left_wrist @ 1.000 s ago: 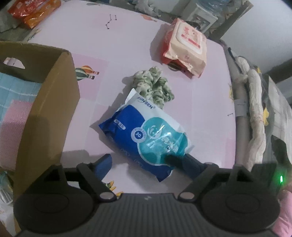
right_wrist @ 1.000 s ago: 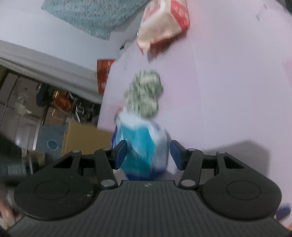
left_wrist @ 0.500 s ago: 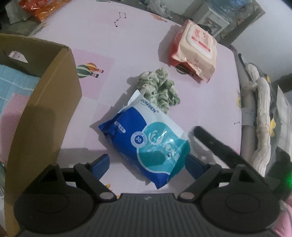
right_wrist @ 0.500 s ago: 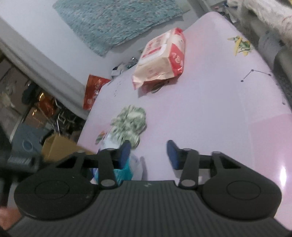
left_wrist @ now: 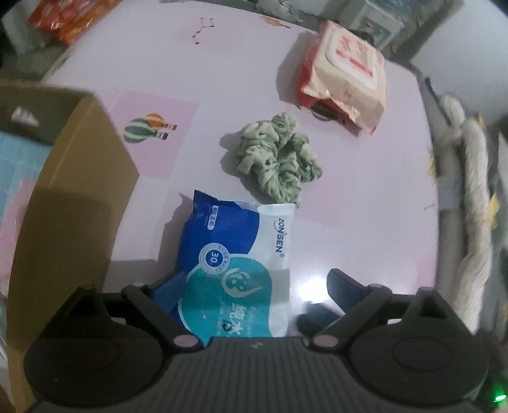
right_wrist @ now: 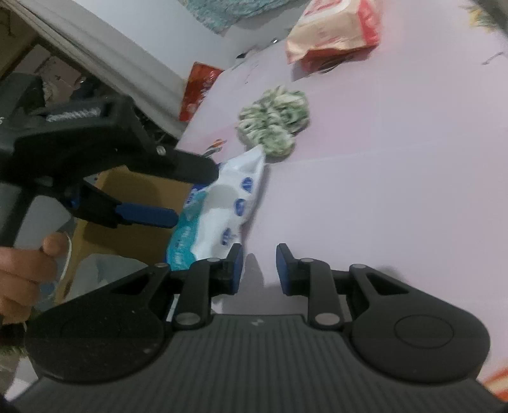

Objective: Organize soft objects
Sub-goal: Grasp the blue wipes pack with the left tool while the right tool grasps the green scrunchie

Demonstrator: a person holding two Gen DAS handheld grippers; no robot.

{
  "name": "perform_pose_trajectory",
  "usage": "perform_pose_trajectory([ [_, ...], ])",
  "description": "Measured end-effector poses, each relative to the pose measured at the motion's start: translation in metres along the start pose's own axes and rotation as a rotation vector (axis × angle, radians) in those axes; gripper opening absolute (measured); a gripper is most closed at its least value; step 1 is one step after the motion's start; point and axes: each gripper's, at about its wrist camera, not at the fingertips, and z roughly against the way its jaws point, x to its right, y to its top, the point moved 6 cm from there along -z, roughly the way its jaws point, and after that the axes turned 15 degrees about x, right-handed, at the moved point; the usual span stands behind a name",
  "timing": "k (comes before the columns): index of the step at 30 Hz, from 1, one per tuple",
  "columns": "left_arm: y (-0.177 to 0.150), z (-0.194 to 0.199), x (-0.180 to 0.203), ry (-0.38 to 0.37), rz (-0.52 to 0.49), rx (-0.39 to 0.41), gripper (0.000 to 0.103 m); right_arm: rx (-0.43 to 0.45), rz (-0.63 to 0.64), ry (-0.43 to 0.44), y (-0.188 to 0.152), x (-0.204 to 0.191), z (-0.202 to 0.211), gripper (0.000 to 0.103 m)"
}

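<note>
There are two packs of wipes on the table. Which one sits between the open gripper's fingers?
The blue pack, lying between the left gripper's spread fingers. The pink-and-red pack lies far off, beyond the green cloth.

I count 2 wipe packs, 1 blue [left_wrist: 236,270] and 1 pink [left_wrist: 346,74]; 1 green scrunchie [left_wrist: 277,159]; 1 cardboard box [left_wrist: 73,203]; 2 orange snack bags [left_wrist: 60,17]

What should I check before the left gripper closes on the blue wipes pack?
1. Blue wipes pack lies between the left gripper's fingers: ok.
2. Left jaws wide enough, they have just been opening: ok.
3. Right gripper out of the way, jaws just been closing on nothing: ok.
4. Green scrunchie apart from the pack: not ok, it touches the white end.
5. Cardboard box top open: ok.
</note>
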Motion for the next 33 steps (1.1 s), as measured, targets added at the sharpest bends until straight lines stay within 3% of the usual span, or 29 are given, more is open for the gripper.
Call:
perform_pose_trajectory([
  [6, -0.005, -0.014, 0.01, 0.066, -0.141, -0.041, 0.098, 0.101, -0.07, -0.04, 0.03, 0.026, 0.023, 0.03],
  [11, -0.013, -0.024, 0.015, 0.113, -0.282, -0.07, 0.097, 0.181, -0.116, -0.025, 0.05, 0.039, 0.046, 0.037],
  [13, -0.013, -0.024, 0.013, 0.124, -0.291, -0.06, 0.091, 0.199, -0.122, -0.019, 0.053, 0.041, 0.052, 0.042],
  [15, -0.01, -0.02, 0.011, 0.14, -0.299, -0.034, 0.075, 0.205, -0.124, -0.019, 0.055, 0.042, 0.052, 0.043],
  [16, -0.009, -0.018, 0.011, 0.128, -0.304, -0.025, 0.073, 0.206, -0.125, -0.019, 0.055, 0.042, 0.053, 0.043],
  [23, -0.002, -0.001, 0.006, 0.047, -0.218, -0.002, 0.064, 0.229, -0.128, -0.021, 0.062, 0.041, 0.059, 0.043],
  [29, 0.014, 0.044, 0.007, -0.064, -0.143, 0.102, 0.063, 0.25, -0.103, -0.029, 0.076, 0.037, 0.052, 0.049],
  [31, 0.023, 0.066, 0.004, -0.106, -0.105, 0.145, 0.063, 0.249, -0.079, -0.03, 0.081, 0.034, 0.043, 0.057],
  [33, 0.033, 0.092, -0.003, -0.131, -0.072, 0.202, 0.063, 0.248, -0.042, -0.019, 0.087, 0.03, 0.027, 0.081],
])
